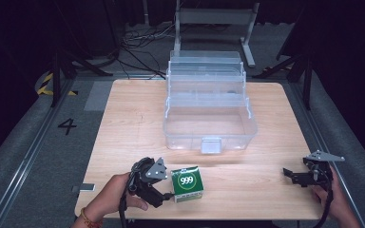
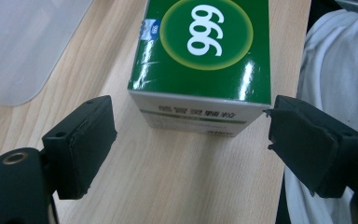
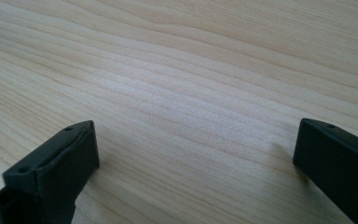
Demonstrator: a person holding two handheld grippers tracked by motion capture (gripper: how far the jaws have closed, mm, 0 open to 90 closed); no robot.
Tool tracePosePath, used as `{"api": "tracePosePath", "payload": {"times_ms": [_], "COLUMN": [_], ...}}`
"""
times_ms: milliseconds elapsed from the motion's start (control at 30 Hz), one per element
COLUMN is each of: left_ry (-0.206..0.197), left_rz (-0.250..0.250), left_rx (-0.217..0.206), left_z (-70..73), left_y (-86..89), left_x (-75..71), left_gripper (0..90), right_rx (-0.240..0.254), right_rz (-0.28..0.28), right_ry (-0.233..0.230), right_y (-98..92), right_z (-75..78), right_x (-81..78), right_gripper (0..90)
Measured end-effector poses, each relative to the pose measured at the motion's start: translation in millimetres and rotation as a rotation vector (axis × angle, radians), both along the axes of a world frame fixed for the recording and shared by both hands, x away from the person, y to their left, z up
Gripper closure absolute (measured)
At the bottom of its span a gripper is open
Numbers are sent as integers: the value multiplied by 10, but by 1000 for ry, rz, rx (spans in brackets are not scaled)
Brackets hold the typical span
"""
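A green box marked 999 [image 1: 187,183] lies near the front edge of the wooden table [image 1: 133,118]. In the left gripper view the green box [image 2: 205,51] sits just ahead of the jaws, its white side facing them. My left gripper [image 1: 167,194] [image 2: 191,140] is open, close to the box's left side, with its pads clear of the box. My right gripper [image 1: 289,175] [image 3: 196,154] rests open at the front right, over bare wood with nothing between its jaws.
An open clear plastic tiered box [image 1: 209,126] stands at the table's middle and back, its latch facing the front; a corner of the clear plastic box [image 2: 23,46] shows in the left gripper view. White cloth [image 2: 335,60] hangs past the table's edge there.
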State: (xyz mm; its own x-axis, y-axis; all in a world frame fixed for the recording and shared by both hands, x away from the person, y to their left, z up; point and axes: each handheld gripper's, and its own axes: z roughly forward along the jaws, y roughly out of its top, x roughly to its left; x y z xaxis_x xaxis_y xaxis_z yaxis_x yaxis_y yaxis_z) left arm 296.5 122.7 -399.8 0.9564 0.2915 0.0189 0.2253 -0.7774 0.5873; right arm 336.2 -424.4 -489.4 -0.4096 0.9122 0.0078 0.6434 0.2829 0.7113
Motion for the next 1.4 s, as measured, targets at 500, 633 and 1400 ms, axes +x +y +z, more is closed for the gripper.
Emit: {"api": "tracePosePath", "payload": {"times_ms": [500, 633, 1400], "left_ry": [31, 44, 150], "left_rz": [-75, -98, -227], "left_rx": [46, 81, 298], "left_z": [36, 47, -119], "left_y": [-368, -465, -836], "left_x": [153, 227, 410], "left_gripper": [144, 104, 127], "right_rx": [-1, -1, -1], "right_rz": [2, 4, 8], "right_ry": [-2, -2, -2], "right_y": [-2, -2, -2], "right_z": [0, 0, 0], "right_x": [-1, -2, -2], "right_gripper": [3, 3, 3]}}
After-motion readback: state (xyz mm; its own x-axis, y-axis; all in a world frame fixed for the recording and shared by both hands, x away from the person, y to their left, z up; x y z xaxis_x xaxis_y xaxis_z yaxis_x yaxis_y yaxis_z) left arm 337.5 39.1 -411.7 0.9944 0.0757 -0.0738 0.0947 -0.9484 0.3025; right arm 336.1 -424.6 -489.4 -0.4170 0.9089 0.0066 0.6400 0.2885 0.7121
